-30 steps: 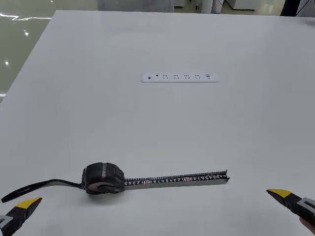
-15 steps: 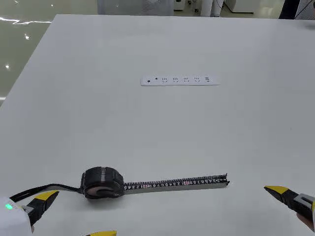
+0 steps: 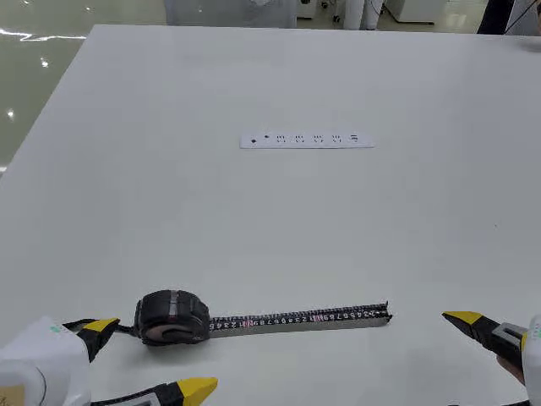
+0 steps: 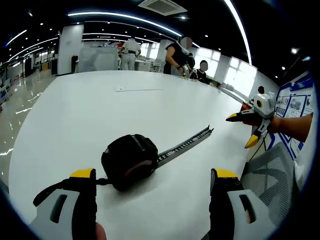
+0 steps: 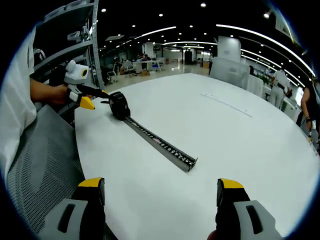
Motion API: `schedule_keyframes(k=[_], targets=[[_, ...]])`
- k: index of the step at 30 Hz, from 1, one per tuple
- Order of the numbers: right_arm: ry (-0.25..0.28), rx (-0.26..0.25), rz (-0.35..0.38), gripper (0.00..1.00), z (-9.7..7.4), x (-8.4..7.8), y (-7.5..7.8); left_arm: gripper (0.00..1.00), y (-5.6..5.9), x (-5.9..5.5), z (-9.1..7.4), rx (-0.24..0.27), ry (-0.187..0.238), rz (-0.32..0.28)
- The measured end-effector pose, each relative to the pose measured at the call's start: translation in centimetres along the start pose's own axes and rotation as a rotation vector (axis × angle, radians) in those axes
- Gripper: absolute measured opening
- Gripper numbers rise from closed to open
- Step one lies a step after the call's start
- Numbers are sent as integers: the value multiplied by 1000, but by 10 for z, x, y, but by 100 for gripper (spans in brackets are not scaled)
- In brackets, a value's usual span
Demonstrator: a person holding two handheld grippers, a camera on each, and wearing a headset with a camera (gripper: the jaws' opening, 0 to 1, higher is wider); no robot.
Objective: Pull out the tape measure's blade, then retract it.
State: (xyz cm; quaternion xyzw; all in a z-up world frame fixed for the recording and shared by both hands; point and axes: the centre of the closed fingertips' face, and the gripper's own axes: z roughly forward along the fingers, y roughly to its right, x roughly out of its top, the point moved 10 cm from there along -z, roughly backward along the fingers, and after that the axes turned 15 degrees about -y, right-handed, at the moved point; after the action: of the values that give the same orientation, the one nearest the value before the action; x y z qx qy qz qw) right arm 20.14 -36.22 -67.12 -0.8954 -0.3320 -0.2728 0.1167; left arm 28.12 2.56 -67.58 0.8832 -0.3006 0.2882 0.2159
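Now, in your head view, the tape measure point(image 3: 173, 318) lies on the white table point(image 3: 270, 220) near its front edge, with its blade point(image 3: 300, 319) extended toward your right. Your left gripper point(image 3: 149, 357) sits just beside the case with its jaws spread. Your right gripper point(image 3: 483, 330) hangs well apart from the blade's tip. A power strip point(image 3: 306, 140) lies farther back. In the left gripper view, the case lies just ahead of your wide-open jaws, untouched. In the right gripper view, your jaws stand parted and hold nothing, with the blade's end ahead of them.
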Motion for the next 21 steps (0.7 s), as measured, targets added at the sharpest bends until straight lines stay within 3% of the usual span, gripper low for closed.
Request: schedule_keyframes(k=[5,12,14,17,21], targets=[[5,-2,2,93,0,3,2,92,0,4,11,-23,1,-14],[9,3,2,93,3,5,1,92,0,6,16,-4,4,-36],[9,9,0,92,4,6,1,91,1,7,18,12,-13,-16],[9,12,2,91,6,6,1,91,2,8,18,10,9,-65],[6,17,-8,90,9,9,3,90,4,10,21,46,6,-75]])
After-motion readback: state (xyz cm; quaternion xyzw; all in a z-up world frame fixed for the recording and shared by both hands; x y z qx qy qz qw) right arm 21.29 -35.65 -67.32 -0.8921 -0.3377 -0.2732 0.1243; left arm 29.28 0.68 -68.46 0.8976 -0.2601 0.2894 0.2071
